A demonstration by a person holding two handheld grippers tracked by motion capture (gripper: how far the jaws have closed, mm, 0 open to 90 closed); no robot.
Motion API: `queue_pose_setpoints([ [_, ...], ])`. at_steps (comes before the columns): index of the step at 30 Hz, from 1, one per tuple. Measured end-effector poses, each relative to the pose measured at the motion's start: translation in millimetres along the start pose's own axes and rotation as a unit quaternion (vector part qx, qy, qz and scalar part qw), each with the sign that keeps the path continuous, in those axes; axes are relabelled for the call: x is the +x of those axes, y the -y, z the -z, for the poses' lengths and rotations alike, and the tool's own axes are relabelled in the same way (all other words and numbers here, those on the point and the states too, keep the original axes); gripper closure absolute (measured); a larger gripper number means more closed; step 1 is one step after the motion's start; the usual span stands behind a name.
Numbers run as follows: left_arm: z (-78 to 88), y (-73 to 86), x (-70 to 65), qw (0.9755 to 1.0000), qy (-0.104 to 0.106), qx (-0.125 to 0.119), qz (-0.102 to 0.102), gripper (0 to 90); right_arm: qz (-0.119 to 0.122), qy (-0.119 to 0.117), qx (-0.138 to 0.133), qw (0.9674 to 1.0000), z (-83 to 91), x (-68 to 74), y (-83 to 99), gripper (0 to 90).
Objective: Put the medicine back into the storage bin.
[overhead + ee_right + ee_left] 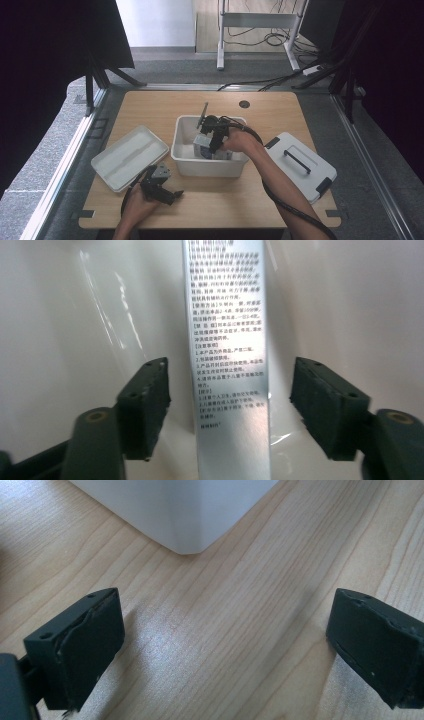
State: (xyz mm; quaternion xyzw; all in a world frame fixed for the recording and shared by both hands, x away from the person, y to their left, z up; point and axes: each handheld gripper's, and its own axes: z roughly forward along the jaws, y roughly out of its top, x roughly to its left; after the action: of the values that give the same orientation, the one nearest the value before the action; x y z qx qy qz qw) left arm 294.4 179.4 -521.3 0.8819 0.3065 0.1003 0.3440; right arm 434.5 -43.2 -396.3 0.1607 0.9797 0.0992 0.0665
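From up high, the right gripper (216,136) is dipped into the white bin (186,165), where a silvery box (201,145) sits. The left gripper (161,187) rests on the table (240,200).

Left gripper view: jaws released, nothing between, bin corner (185,535) ahead.

Right gripper view: jaws spread either side of the box (227,340). It's glossy with fine print, probably light and a bit slippery, so I'd pinch its narrow sides.

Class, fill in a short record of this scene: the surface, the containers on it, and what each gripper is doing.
Surface: light wooden table
Centre: open white plastic bin
Left: shallow white tray
Right: white lid with black handle
Left gripper: open, over bare wood
Right gripper: inside bin, open, jaws either side of silver printed box, not touching
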Motion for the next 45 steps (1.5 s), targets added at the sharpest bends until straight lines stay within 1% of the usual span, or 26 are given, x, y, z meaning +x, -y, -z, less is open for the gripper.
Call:
queue_pose_setpoints([
  [3,0.0,0.0,-0.1,1.0,0.0,0.0,0.0,2.2,-0.004,0.004,-0.024,0.9997,11.6,0.9,3.1,23.8],
  [6,0.0,0.1,-0.1,1.0,0.0,0.0,0.0,2.3,-0.011,0.006,-0.048,0.9988,23.5,3.2,7.9,20.1],
  [7,0.0,0.1,-0.1,1.0,0.0,0.0,0.0,2.3,-0.013,0.005,-0.059,0.9982,26.7,3.8,10.2,18.9],
  [10,0.0,0.1,-0.2,1.0,-0.001,0.0,0.0,2.3,-0.023,0.007,-0.079,0.9966,36.2,5.4,18.0,14.2],
  [11,0.0,0.1,-0.2,1.0,-0.001,0.0,0.0,2.3,-0.023,0.008,-0.086,0.996,38.7,5.4,21.1,13.1],
  [15,0.1,0.1,-0.3,1.0,-0.001,0.0,0.001,2.4,-0.036,0.012,-0.114,0.9927,49.6,7.9,34.0,11.9],
  [18,0.1,0.1,-0.3,1.0,-0.001,0.0,0.001,2.4,-0.048,0.006,-0.135,0.9896,57.5,11.5,44.2,8.0],
  [20,0.1,0.1,-0.4,1.0,-0.001,-0.001,0.002,2.4,-0.054,0.008,-0.149,0.9874,63.1,14.2,51.4,6.5],
  [25,0.3,0.2,-0.3,1.0,-0.001,0.001,0.001,2.4,-0.055,0.018,-0.183,0.9815,75.1,22.9,71.2,0.2],
  [29,0.3,0.2,-0.5,1.0,-0.002,0.0,0.001,2.4,-0.057,0.026,-0.21,0.9756,82.8,30.5,88.9,0.0],
  [31,0.3,0.2,-0.6,1.0,-0.002,0.0,0.002,2.4,-0.058,0.024,-0.223,0.9728,85.0,33.8,98.5,0.0],
  [32,0.3,0.2,-0.6,1.0,-0.003,0.0,0.002,2.4,-0.059,0.025,-0.228,0.9715,85.4,35.5,103.3,0.0],
  [33,0.3,0.3,-0.6,1.0,-0.003,0.0,0.002,2.4,-0.06,0.032,-0.233,0.9702,85.1,37.4,108.0,0.0],
  [37,0.4,0.3,-0.8,1.0,-0.003,0.0,0.003,2.4,-0.069,0.032,-0.249,0.9655,82.6,43.2,127.5,0.0],
  [39,0.4,0.3,-0.8,1.0,-0.004,0.0,0.003,2.4,-0.074,0.035,-0.256,0.9631,79.5,45.4,136.9,0.0],
  [40,0.4,0.3,-0.9,1.0,-0.004,0.0,0.003,2.4,-0.076,0.039,-0.262,0.9612,77.4,46.5,141.6,0.0],
  [45,0.4,0.3,-1.1,1.0,-0.004,0.001,0.004,2.4,-0.094,0.047,-0.279,0.9545,64.7,52.7,162.5,0.0],
])
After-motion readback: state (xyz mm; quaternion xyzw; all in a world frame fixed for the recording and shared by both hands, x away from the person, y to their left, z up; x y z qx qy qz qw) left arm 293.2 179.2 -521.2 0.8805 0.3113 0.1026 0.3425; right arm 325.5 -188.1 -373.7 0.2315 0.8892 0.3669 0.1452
